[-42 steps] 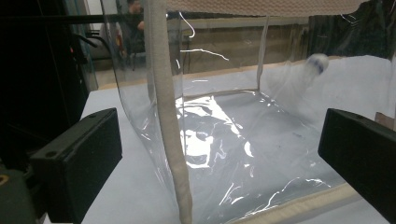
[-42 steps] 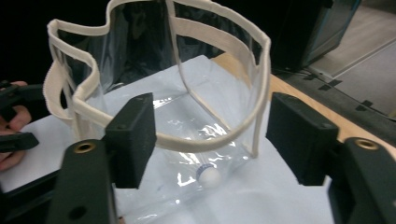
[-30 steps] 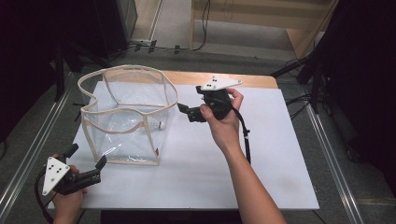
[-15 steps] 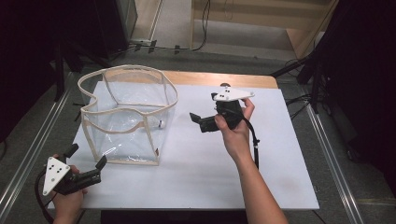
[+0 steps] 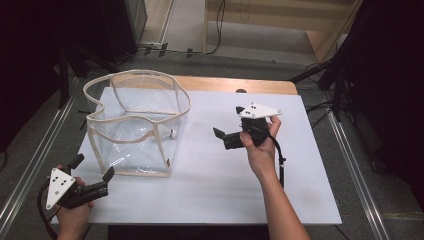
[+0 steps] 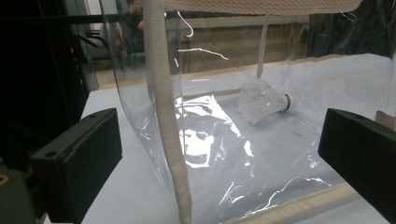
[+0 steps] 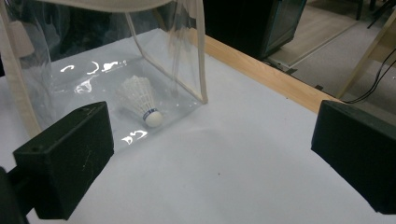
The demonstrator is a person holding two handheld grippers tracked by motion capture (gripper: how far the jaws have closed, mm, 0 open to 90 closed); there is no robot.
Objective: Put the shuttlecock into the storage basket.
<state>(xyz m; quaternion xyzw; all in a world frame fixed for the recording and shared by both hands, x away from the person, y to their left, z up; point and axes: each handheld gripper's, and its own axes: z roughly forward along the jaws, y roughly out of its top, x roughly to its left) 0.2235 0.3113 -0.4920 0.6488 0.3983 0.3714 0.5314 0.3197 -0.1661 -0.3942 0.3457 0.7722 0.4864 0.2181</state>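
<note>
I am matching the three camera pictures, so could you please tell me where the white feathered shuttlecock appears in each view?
High view: the white feathered shuttlecock lies left of centre, inside the clear plastic bag with cream fabric trim.
Left gripper view: upper right of centre, seen through the bag wall.
Right gripper view: left of centre, cork tip toward the camera.
Shared landmark: the bag's cream trim.
</note>
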